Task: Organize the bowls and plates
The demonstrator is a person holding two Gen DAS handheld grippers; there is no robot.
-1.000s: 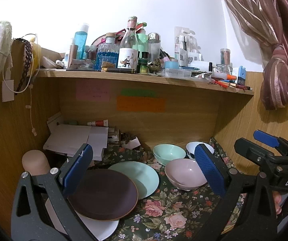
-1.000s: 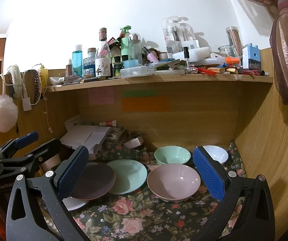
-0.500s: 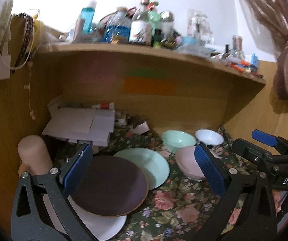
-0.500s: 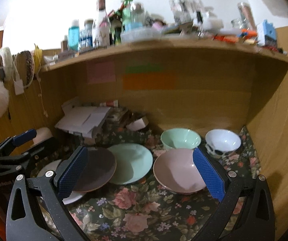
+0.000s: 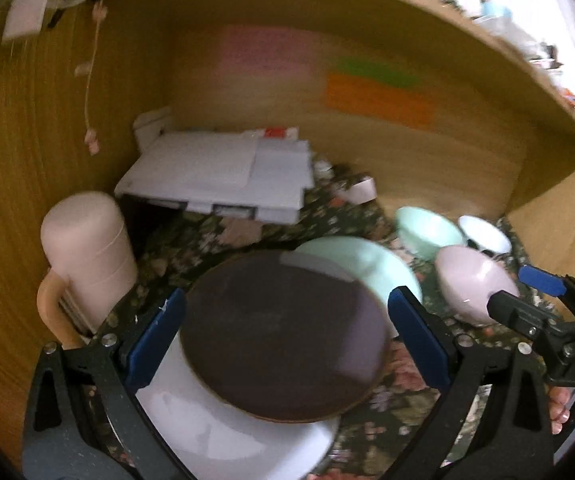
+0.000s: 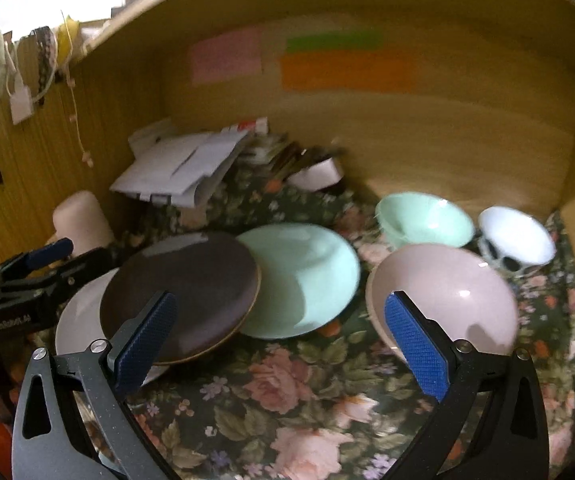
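Above the dark brown plate [image 5: 283,340], seen from the left wrist, the left claw [image 5: 285,340] hangs spread wide, its blue pads flanking the plate's rim on either side and gripping nothing. That plate lies on a white plate [image 5: 239,432] and overlaps the mint plate [image 5: 375,264] behind it. Beyond the mint plate sit a mint bowl [image 5: 427,232], a white bowl [image 5: 485,236] and a pink bowl [image 5: 471,284]; the right claw [image 5: 527,300] enters beside the pink bowl. A clean pickup probably means bringing one pad under the brown plate's raised rim rather than straddling its full width, then closing slowly so it does not skid off the white plate. Against the frames a second earlier, this camera has dropped and pitched down: the shelf clutter is nearly gone from view and the brown plate fills the gap between the pads.

From the right wrist, the right claw [image 6: 289,348] is likewise wide and empty over the floral cloth [image 6: 287,400] covering the tabletop, its right pad in front of the pink bowl [image 6: 443,296]. Left of that bowl lie the mint plate [image 6: 307,280], the brown plate [image 6: 183,292] and the white plate [image 6: 79,320], with the left claw [image 6: 47,264] beside them. Behind the pink bowl stand the mint bowl [image 6: 423,220] and white bowl [image 6: 515,236]. This view too has closed in and tilted downward; the dishes appear unmoved.
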